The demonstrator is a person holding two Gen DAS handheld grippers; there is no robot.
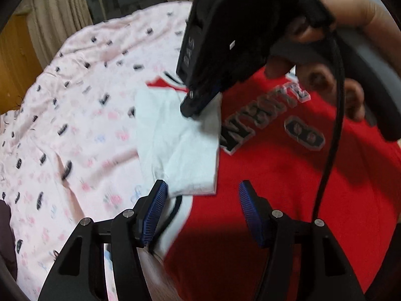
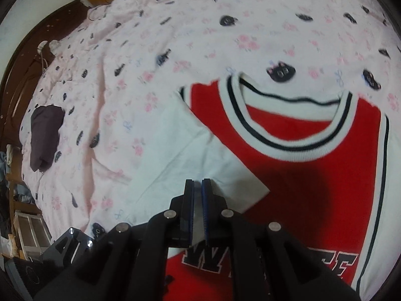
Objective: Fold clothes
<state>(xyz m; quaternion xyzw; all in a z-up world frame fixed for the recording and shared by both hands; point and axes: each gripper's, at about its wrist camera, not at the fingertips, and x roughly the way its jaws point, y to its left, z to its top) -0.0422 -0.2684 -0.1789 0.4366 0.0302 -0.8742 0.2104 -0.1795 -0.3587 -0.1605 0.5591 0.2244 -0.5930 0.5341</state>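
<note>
A red jersey [image 1: 288, 180] with black lettering and a white, black-striped collar [image 2: 288, 148] lies flat on the bed. Its white sleeve [image 1: 175, 145] is folded inward over the red chest. My right gripper [image 2: 198, 188] is shut, its tip pressed onto the white sleeve [image 2: 190, 155], apparently pinching its edge. The left wrist view shows that gripper [image 1: 193, 107] coming down from above, held by a hand [image 1: 333, 25]. My left gripper [image 1: 203, 200] hovers open just above the sleeve's lower hem and the red body, with nothing between its blue pads [image 1: 156, 210].
A pink sheet [image 2: 130, 80] printed with flowers and dark shapes covers the bed. A dark purple folded garment [image 2: 45, 135] lies at its left. Beige curtains [image 1: 55, 12] and wooden furniture [image 1: 15, 57] stand beyond the bed. A black cable [image 1: 330, 135] hangs across the jersey.
</note>
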